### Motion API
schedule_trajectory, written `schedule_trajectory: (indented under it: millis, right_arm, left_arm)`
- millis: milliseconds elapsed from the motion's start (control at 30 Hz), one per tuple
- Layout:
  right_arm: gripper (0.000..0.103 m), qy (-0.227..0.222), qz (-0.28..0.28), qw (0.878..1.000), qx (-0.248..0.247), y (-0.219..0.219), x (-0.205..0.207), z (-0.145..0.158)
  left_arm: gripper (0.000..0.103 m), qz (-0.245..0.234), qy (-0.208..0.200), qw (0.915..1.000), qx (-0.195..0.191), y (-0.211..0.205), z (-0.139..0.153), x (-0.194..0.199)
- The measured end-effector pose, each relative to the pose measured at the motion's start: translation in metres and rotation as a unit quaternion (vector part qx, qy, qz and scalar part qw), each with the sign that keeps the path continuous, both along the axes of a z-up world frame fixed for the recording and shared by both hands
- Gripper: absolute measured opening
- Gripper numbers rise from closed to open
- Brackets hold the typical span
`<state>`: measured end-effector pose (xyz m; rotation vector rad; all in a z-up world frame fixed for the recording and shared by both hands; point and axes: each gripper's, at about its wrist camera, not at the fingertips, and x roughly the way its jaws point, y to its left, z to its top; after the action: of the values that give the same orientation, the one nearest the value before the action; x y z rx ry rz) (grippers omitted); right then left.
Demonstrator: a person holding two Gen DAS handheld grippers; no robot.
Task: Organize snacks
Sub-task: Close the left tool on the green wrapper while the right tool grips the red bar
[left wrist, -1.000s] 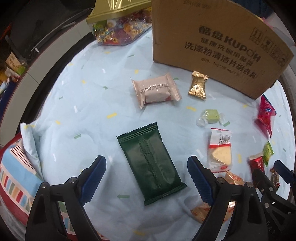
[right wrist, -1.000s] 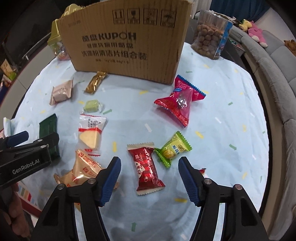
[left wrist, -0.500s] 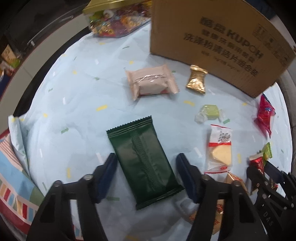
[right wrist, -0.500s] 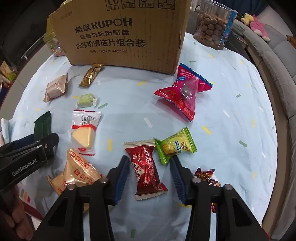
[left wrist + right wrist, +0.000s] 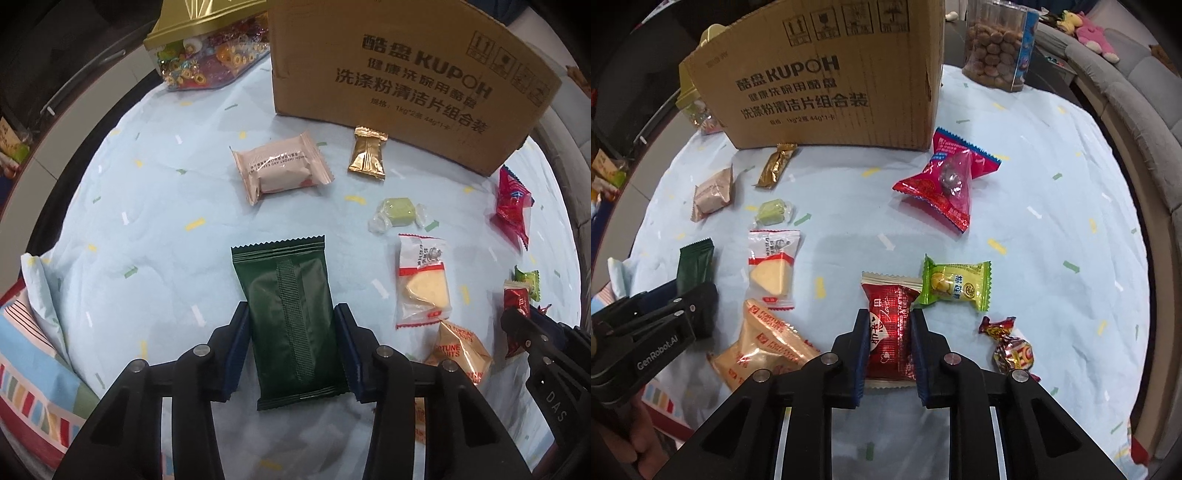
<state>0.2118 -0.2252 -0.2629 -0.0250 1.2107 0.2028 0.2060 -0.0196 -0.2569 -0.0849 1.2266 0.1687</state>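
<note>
My left gripper is shut on the dark green packet, its blue pads pressed against both long sides, on the pale blue cloth. My right gripper is shut on the dark red packet, also lying on the cloth. The cardboard box stands at the back; it also shows in the right wrist view. Loose snacks lie between: a pink packet, a gold packet, a green candy, a white cracker packet, a fortune-cookie packet.
A big red bag, a green-yellow packet and a twisted candy lie near the right gripper. A gold-lidded candy tub stands back left, a clear jar of brown balls back right. A grey sofa runs along the right.
Both grippers have moved forward and closed. The left closed on the dark green packet, the right on the dark red packet.
</note>
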Motion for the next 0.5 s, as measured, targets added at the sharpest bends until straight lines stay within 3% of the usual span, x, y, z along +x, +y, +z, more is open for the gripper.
schedule_trajectory:
  millis: [500]
  right_arm:
    - [0.022,-0.035,-0.008,0.999,-0.007,0.007,-0.022,0.040]
  left_arm:
    - [0.044,-0.024,-0.025,0.9994,-0.007,-0.007,0.043,-0.025]
